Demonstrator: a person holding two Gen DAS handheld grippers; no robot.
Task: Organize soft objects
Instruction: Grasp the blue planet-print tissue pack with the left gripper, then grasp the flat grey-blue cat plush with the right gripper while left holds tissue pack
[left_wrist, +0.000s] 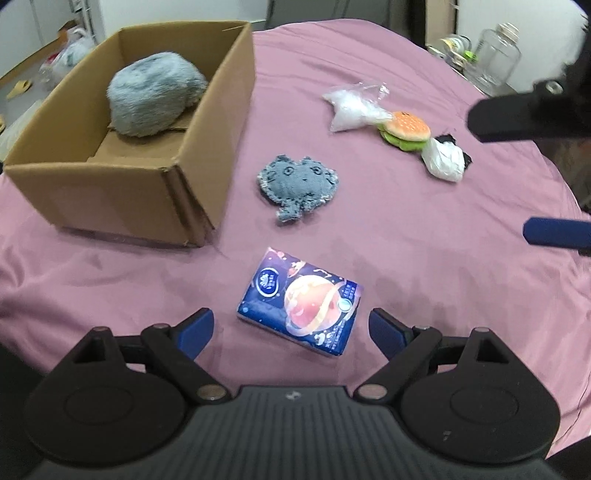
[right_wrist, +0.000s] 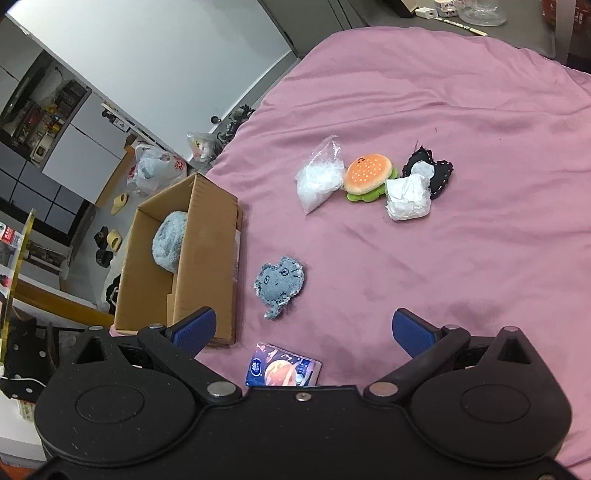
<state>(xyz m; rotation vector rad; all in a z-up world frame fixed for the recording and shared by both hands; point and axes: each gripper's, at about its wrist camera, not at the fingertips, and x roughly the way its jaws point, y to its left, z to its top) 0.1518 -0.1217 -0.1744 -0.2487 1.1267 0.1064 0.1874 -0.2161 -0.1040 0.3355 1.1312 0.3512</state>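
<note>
Beyond pink cloth (right_wrist: 480, 110), shelves (right_wrist: 44, 122) rightward only

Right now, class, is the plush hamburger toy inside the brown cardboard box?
No, the plush hamburger toy lies on the pink cloth, apart from the brown cardboard box.

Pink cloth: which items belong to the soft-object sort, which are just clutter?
Job items:
cardboard box
fluffy grey plush inside it
flat grey plush
tissue pack
burger plush
clear bag
white wrapped bundle
black fabric piece

Lying about:
glass jar
plastic bags and slippers on floor
</note>
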